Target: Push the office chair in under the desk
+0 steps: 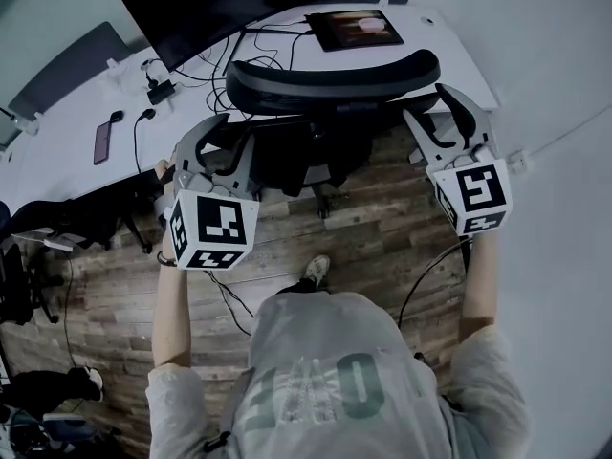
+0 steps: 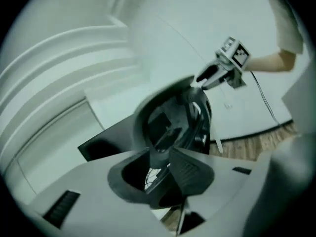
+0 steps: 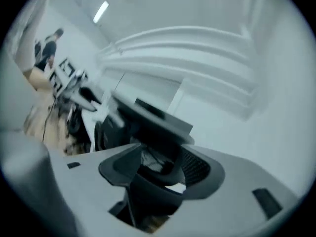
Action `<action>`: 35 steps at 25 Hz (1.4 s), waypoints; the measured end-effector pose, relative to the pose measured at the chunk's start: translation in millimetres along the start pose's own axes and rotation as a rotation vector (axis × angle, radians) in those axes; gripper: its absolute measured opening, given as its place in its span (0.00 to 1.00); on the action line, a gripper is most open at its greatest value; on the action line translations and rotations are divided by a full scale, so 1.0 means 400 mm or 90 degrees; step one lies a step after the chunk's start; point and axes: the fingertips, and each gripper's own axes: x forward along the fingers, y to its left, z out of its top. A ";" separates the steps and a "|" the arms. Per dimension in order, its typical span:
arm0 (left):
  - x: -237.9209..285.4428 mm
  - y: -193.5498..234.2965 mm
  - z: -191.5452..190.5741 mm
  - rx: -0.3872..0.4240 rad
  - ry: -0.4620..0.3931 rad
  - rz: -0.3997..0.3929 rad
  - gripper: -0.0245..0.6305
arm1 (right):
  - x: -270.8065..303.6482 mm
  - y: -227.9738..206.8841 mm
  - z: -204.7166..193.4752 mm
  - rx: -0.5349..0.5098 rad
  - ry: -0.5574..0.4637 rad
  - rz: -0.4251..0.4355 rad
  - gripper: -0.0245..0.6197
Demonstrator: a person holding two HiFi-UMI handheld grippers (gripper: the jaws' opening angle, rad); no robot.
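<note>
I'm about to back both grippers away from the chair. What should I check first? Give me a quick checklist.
1. The chair is in under the desk, backrest at its edge: ok.
2. The right gripper is loose, jaws wide apart: ok.
3. The left gripper is loose: jaws apart, but whether a pad touches the chair, cannot tell.
4. The desk cables are free of the backrest: cannot tell.
5. Footing: a floor cable lies near the shoe, likely a trip risk: not ok.
</note>
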 end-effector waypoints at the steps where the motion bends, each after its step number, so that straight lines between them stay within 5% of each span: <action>1: -0.026 0.005 0.023 -0.057 -0.033 0.033 0.18 | -0.024 0.011 0.044 0.080 -0.051 -0.008 0.43; 4: -0.078 -0.027 0.065 -0.152 -0.098 0.103 0.06 | -0.083 0.065 0.103 0.310 -0.153 -0.025 0.40; 7: -0.105 -0.119 0.105 -0.156 -0.148 0.085 0.06 | -0.118 0.149 0.080 0.394 -0.169 -0.051 0.14; 13: -0.108 -0.267 0.099 -0.216 -0.163 0.013 0.06 | -0.138 0.361 0.012 0.256 -0.093 0.000 0.07; 19: -0.104 -0.290 0.068 -0.287 -0.162 -0.003 0.06 | -0.150 0.440 -0.015 0.224 -0.056 0.042 0.07; 35: -0.087 -0.295 0.030 -0.275 -0.138 -0.012 0.06 | -0.125 0.476 -0.058 0.202 -0.020 0.091 0.07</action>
